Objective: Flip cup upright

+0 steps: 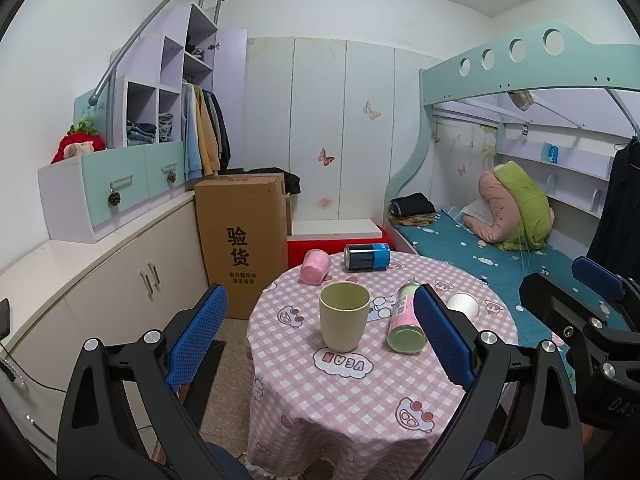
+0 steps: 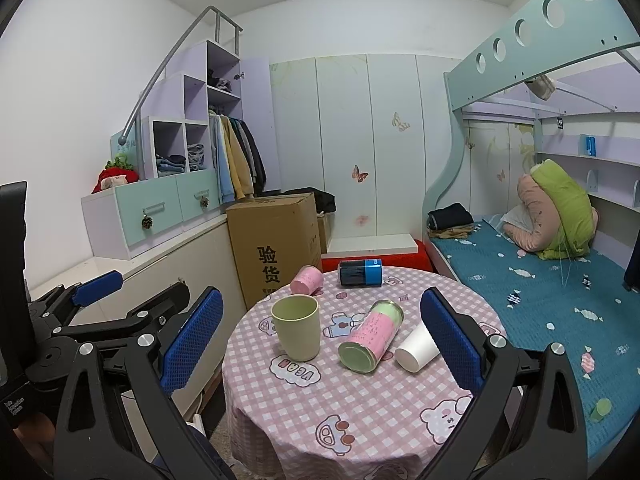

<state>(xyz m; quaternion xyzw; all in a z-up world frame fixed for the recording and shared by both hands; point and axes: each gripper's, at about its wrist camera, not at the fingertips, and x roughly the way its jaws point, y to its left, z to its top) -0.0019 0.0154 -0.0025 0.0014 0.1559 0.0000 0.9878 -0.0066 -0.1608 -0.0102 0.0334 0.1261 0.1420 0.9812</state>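
Listing by view, left wrist first: your left gripper (image 1: pixel 320 336) has its blue pads spread wide and holds nothing. On the round table (image 1: pixel 460 384), the green cup (image 1: pixel 344 318) already stands upright between the pads. The white paper cup (image 1: pixel 464 304) lies on its side at about 1 o'clock, partly hidden behind the right-hand pad, its mouth facing you. A pink-and-green tin (image 1: pixel 406 322) lies between the two cups. The pink cup (image 1: pixel 316 266) also lies tipped, far off at 12 o'clock.

Right wrist view: your right gripper (image 2: pixel 322 338) is likewise spread and empty. The white paper cup (image 2: pixel 416 346) lies just beside the right-hand pad, at about 1 o'clock, long axis running 1 to 7 o'clock, base towards you. Judgement: your right gripper is the nearer one.
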